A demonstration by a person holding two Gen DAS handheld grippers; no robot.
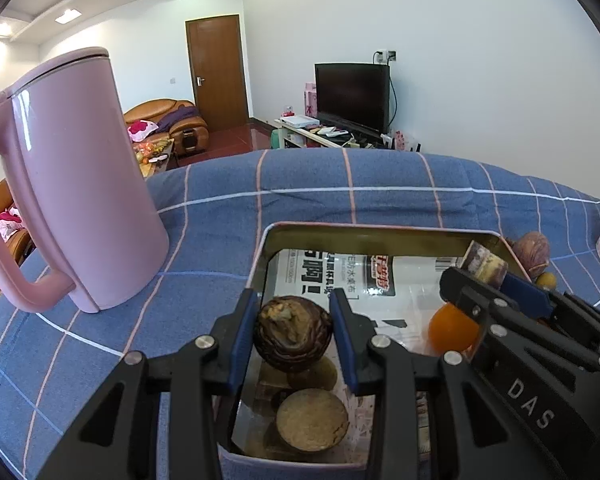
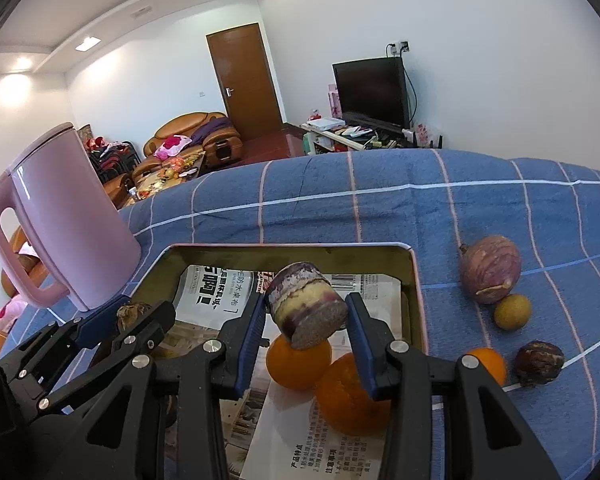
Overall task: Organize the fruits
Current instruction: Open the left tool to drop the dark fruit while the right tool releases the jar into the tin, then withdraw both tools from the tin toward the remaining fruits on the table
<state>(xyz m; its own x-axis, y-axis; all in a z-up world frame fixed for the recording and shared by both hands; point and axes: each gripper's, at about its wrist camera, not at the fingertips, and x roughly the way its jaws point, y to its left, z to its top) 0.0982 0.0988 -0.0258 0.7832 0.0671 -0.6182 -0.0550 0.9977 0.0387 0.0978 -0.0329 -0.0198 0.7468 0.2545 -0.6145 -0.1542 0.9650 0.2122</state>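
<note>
left gripper (image 1: 294,334): I have it clamped on a dark shrivelled fruit (image 1: 293,332), above the tin (image 1: 380,236) | right gripper (image 2: 306,320): I have it pinching a purple-and-yellow cut piece (image 2: 306,310) over two oranges (image 2: 298,364) by the tin's right wall; other fruit lies on the blue cloth (image 2: 300,208) off that wall

A dark brown wrinkled fruit (image 1: 293,334) is clamped between the blue pads of the left gripper (image 1: 294,332) above a paper-lined metal tin (image 1: 380,236). Below it a cut fruit half (image 1: 312,420) is seen. At right, a cut fruit chunk (image 1: 485,266) is gripped by the right gripper (image 1: 488,276), over an orange (image 1: 452,330). A pink kettle (image 1: 80,184) is stood on the blue checked cloth (image 1: 220,208).
</note>
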